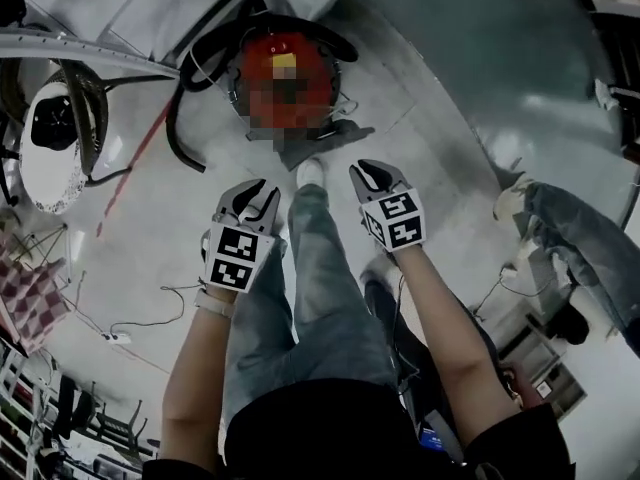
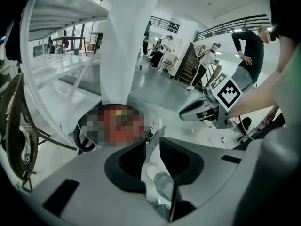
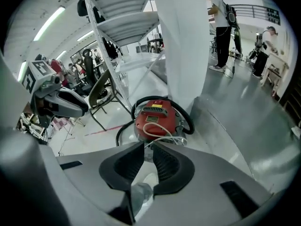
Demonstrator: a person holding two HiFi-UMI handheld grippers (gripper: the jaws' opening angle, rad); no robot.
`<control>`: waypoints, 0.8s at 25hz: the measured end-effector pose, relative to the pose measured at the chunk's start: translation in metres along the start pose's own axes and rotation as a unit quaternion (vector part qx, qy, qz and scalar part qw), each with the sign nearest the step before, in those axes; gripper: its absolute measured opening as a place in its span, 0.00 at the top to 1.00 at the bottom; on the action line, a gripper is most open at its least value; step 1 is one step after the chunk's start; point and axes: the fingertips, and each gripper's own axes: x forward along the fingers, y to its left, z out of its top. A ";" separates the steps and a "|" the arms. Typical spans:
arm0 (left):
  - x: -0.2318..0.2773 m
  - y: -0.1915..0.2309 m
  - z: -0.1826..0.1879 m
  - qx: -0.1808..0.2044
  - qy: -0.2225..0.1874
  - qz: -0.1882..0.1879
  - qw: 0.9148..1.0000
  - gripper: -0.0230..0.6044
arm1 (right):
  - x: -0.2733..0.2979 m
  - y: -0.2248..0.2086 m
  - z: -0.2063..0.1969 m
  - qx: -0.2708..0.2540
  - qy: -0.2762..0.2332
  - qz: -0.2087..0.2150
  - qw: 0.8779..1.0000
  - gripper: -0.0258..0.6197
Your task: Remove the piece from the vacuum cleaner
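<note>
The red vacuum cleaner [image 1: 318, 53] stands on the grey floor ahead of my feet, ringed by its black hose [image 1: 185, 118]. The right gripper view shows its red body [image 3: 157, 114] with a white cord [image 3: 157, 130] coiled on top. In the left gripper view the vacuum cleaner [image 2: 134, 121] is partly under a mosaic patch. My left gripper [image 1: 260, 193] and right gripper [image 1: 368, 175] hang in the air side by side, short of the vacuum, touching nothing. The left gripper [image 2: 151, 141] has its jaws together and empty, and so does the right gripper [image 3: 146, 146].
A white column [image 3: 181, 46] rises just behind the vacuum, a metal shelf rack [image 3: 122, 27] and a chair [image 3: 101, 95] to its left. My leg and white shoe [image 1: 310, 173] are between the grippers. Another person's leg [image 1: 590, 238] is at right; thin cables [image 1: 150, 318] lie at left.
</note>
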 end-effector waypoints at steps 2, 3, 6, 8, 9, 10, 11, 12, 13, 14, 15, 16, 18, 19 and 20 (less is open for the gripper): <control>0.023 0.003 -0.006 -0.009 0.005 0.001 1.000 0.81 | 0.019 -0.012 -0.007 -0.007 0.010 0.006 1.000 0.85; 0.035 0.005 -0.009 -0.013 0.008 0.001 1.000 0.80 | 0.029 -0.017 -0.010 -0.013 0.016 0.010 1.000 0.85; 0.070 0.010 -0.017 -0.023 0.018 0.000 1.000 0.80 | 0.061 -0.033 -0.020 -0.041 0.033 0.024 0.998 0.84; 0.091 0.013 -0.024 -0.027 0.025 -0.001 0.999 0.80 | 0.080 -0.042 -0.025 -0.067 0.043 0.030 0.996 0.84; 0.100 0.014 -0.029 -0.031 0.030 0.000 0.999 0.80 | 0.088 -0.046 -0.027 -0.080 0.048 0.033 0.995 0.84; 0.108 0.016 -0.035 -0.036 0.035 0.002 0.999 0.80 | 0.095 -0.048 -0.030 -0.090 0.051 0.036 0.994 0.84; 0.117 0.018 -0.040 -0.040 0.038 0.005 0.998 0.80 | 0.103 -0.050 -0.032 -0.098 0.054 0.041 0.993 0.84; 0.125 0.021 -0.043 -0.043 0.040 0.007 0.998 0.80 | 0.110 -0.053 -0.034 -0.105 0.057 0.047 0.992 0.84; 0.134 0.023 -0.045 -0.047 0.041 0.009 0.998 0.80 | 0.117 -0.055 -0.036 -0.112 0.062 0.052 0.990 0.84; 0.144 0.025 -0.047 -0.050 0.042 0.009 0.998 0.80 | 0.123 -0.057 -0.038 -0.118 0.069 0.058 0.989 0.84; 0.154 0.026 -0.048 -0.054 0.044 0.008 0.998 0.80 | 0.129 -0.058 -0.040 -0.123 0.076 0.064 0.987 0.83; 0.164 0.027 -0.050 -0.056 0.046 0.005 0.997 0.80 | 0.135 -0.059 -0.042 -0.129 0.083 0.070 0.986 0.83; 0.183 0.028 -0.055 -0.055 0.050 -0.002 0.997 0.80 | 0.147 -0.061 -0.049 -0.148 0.096 0.078 0.981 0.82; 0.193 0.028 -0.057 -0.054 0.052 -0.007 0.997 0.80 | 0.152 -0.063 -0.052 -0.161 0.103 0.080 0.978 0.82; 0.201 0.027 -0.059 -0.053 0.055 -0.012 0.997 0.80 | 0.156 -0.065 -0.055 -0.176 0.111 0.081 0.975 0.82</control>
